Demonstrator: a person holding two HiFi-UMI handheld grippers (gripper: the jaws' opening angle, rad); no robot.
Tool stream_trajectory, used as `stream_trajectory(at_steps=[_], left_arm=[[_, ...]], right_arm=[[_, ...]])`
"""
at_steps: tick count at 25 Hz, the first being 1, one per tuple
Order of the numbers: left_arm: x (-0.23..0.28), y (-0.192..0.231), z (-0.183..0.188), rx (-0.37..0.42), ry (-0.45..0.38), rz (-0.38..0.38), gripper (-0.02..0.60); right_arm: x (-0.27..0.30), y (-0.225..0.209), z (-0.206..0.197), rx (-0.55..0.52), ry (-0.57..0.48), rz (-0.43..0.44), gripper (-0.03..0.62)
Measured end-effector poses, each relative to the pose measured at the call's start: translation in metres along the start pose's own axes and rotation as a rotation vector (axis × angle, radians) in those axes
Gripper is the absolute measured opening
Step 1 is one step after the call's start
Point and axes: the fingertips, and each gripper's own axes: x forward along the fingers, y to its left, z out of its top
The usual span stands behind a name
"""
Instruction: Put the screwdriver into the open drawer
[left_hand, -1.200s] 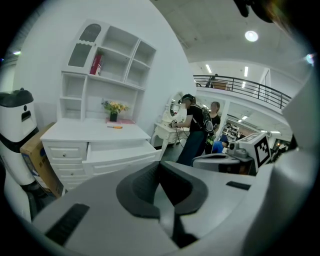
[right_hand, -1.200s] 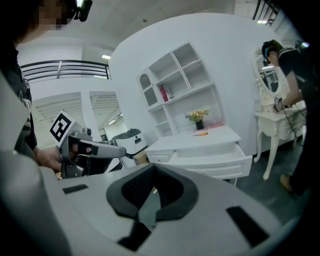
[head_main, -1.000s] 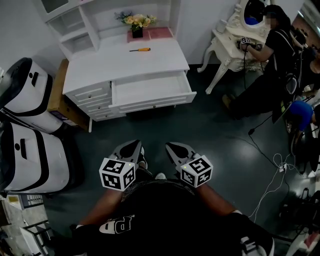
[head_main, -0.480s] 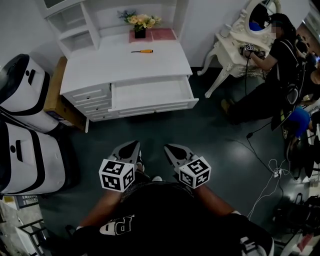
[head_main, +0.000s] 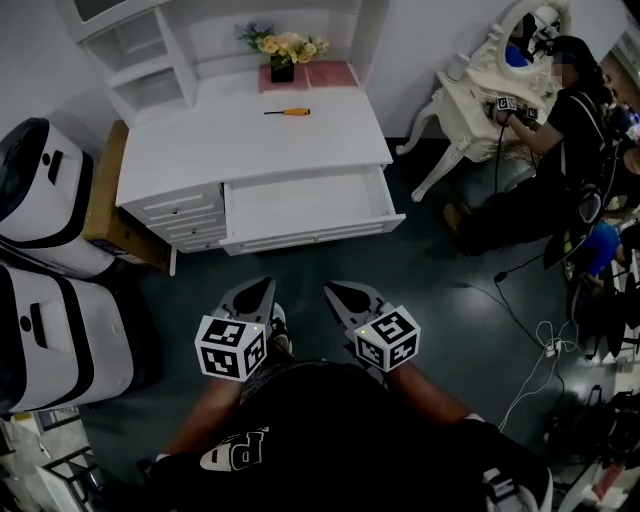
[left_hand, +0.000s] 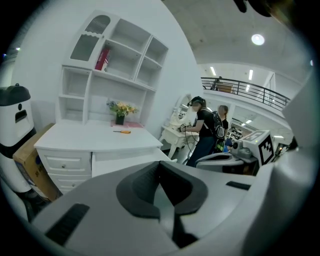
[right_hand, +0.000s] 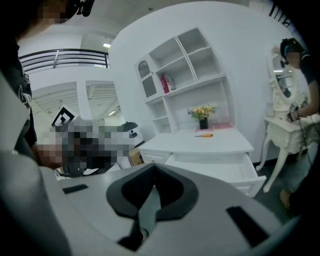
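A white desk (head_main: 250, 140) stands on the dark floor (head_main: 420, 270). In the head view the screwdriver (head_main: 288, 112) lies on the desk's flat top, toward 1 o'clock from the centre, with its orange handle pointing to 3 o'clock. At 12 o'clock from it, a pot of flowers (head_main: 282, 55) stands on the 9 o'clock end of a pink mat (head_main: 325, 74). The drawer (head_main: 300, 198) is pulled out at 6 o'clock.
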Motion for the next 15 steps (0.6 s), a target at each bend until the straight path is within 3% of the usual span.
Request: stream_trajectory(at_steps=[15], left_arm=[[0.065,0.088,0.079,0.055,0.016,-0.066,0.011]], right_arm=[[0.097,-0.050,0.067,0.021,-0.012,-0.072,0.009]])
